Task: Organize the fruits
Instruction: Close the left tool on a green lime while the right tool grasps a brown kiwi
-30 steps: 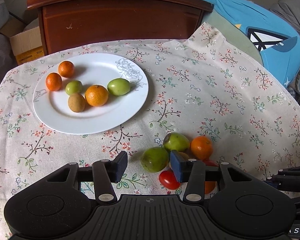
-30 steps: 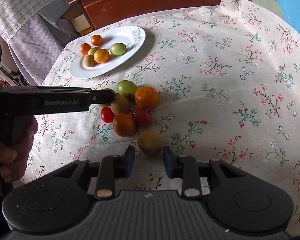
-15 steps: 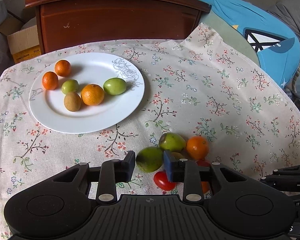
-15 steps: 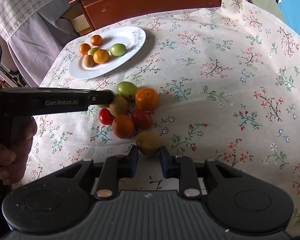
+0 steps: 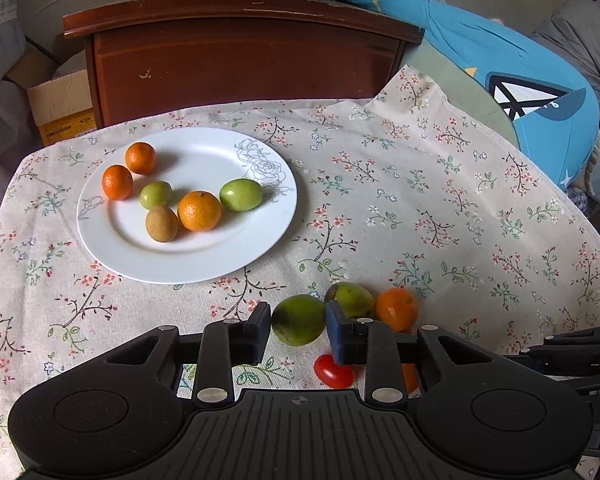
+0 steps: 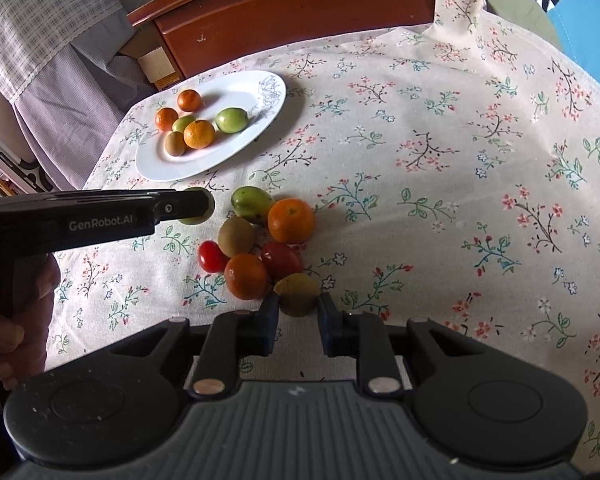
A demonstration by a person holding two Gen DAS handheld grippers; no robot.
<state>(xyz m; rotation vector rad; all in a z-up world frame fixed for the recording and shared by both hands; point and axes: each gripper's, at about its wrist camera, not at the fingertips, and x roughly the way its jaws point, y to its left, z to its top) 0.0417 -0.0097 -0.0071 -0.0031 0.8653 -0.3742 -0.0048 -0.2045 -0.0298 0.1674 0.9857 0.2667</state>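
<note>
A white plate holds several fruits: oranges, green fruits and a brown one. A loose pile lies on the cloth. My left gripper has its jaws around a green fruit at the pile's edge, touching or nearly touching it. My right gripper has its jaws around a yellow-green fruit at the pile's near edge, touching its sides. The left gripper's finger hides most of its green fruit in the right wrist view. Both fruits rest on the table.
The pile also has an orange, a second orange, a green fruit, a kiwi and two red tomatoes. A wooden cabinet stands behind the floral-clothed table. A blue bag lies to the right.
Both grippers moved forward and narrowed their jaws around their fruits. The left went from wide open to close on the green fruit; the right closed in on the yellow-green fruit.
</note>
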